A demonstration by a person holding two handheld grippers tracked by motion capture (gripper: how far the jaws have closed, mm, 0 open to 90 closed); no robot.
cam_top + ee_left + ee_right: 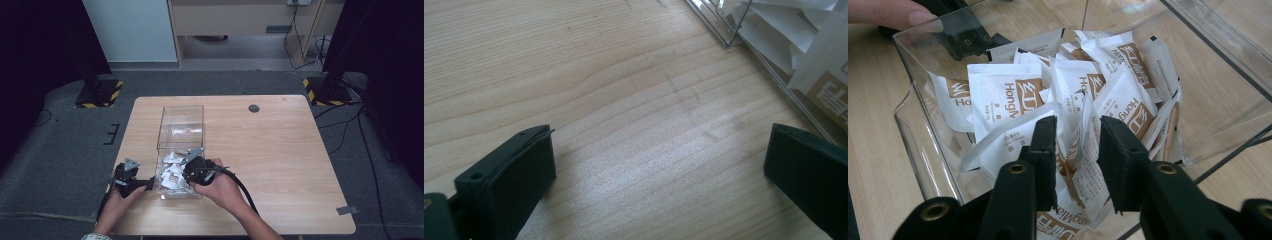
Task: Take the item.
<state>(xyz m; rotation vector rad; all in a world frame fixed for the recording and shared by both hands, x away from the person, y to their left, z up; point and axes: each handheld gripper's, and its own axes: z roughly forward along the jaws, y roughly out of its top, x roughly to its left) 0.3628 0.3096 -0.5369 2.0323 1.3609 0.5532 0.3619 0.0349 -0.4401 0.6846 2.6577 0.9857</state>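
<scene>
A pale wooden table point(280, 165) stands on grey carpet between dark curtains, and in the high view a clear plastic box point(180, 131) lies on it with its long axis running away from the person, its near end heaped with white sachets point(172, 172). The right gripper point(192, 167) dips into that near end from the right, while the left gripper point(131, 181) rests on the wood just left of the box, so the right hand is the nearer one to the pile. In the left gripper view its matte black jaws stand wide apart over bare, streaky wood grain with nothing between them, the box's transparent wall point(769, 60) and sachets lying ahead to the upper right. In the right gripper view the jaws stand narrow, with one upright sachet point(1088, 155) between them; whether the pads already press on it I cannot tell. The sachets are flat, crinkly paper packets with brown printed labels, lying loosely overlapped against the smooth, glossy walls.
</scene>
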